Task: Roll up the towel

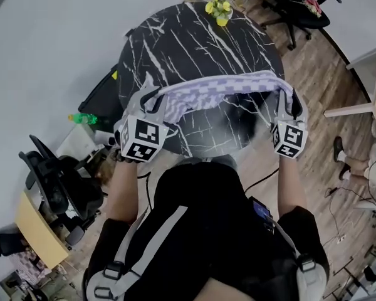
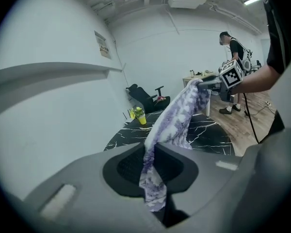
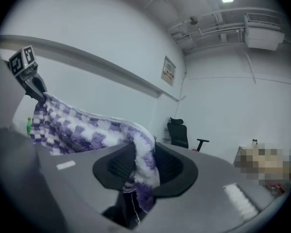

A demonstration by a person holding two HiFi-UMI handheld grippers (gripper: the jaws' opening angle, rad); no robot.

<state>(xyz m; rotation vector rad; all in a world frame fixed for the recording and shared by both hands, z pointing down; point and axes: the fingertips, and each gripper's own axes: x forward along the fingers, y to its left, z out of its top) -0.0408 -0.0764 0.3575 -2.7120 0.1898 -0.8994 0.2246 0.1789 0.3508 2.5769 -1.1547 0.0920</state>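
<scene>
The left gripper and right gripper are each clamping one end of the towel, suspending it unrolled above the table's near edge; all rolling is awaiting execution.

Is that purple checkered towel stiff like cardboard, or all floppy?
Probably floppy: the towel droops between the left gripper and the right gripper, which pinch its ends. It is likely light, since two small pinches carry it. Its fuzzy weave probably isn't slippery.
</scene>
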